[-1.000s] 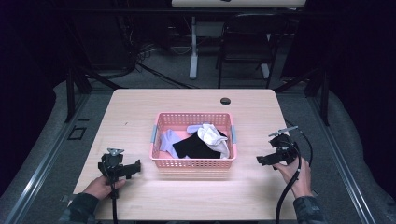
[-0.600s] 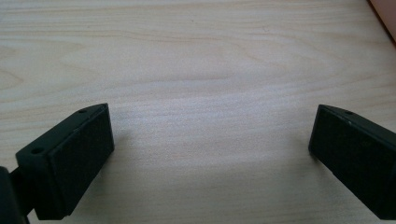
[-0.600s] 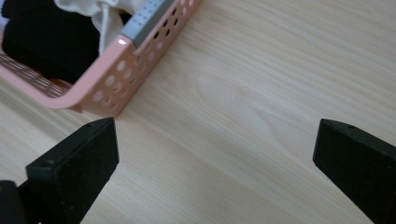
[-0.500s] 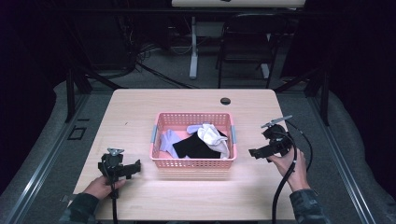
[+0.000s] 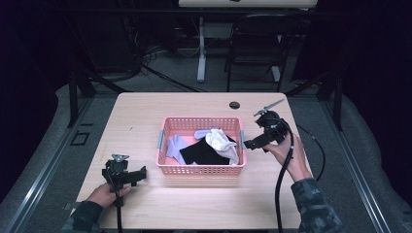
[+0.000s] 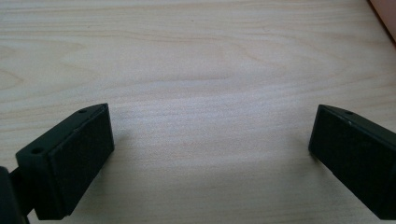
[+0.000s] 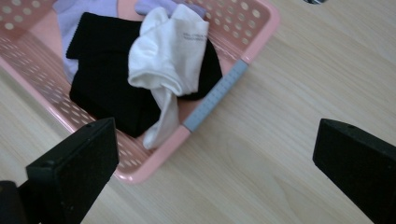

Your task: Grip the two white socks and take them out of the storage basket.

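A pink perforated basket (image 5: 167,128) (image 7: 261,18) sits mid-table holding a white sock (image 5: 221,141) (image 7: 170,46), a black cloth (image 5: 204,153) (image 7: 112,84) and a lilac cloth (image 5: 175,145) (image 7: 88,7). My right gripper (image 5: 253,143) (image 7: 212,165) hovers open just off the basket's right end, above its grey handle (image 7: 215,95). Its jaws are spread wide and hold nothing. My left gripper (image 5: 138,174) (image 6: 210,154) rests low at the table's front left, open over bare wood, well apart from the basket.
A round black grommet (image 5: 234,105) sits in the light wooden table (image 5: 136,111) behind the basket. Cables trail from both grippers toward the front edge. Dark floor, a chair and stand legs lie beyond the table's far side.
My right gripper has moved left and slightly away from me, from the table's right side up to the basket's right end. The left gripper has stayed in place.
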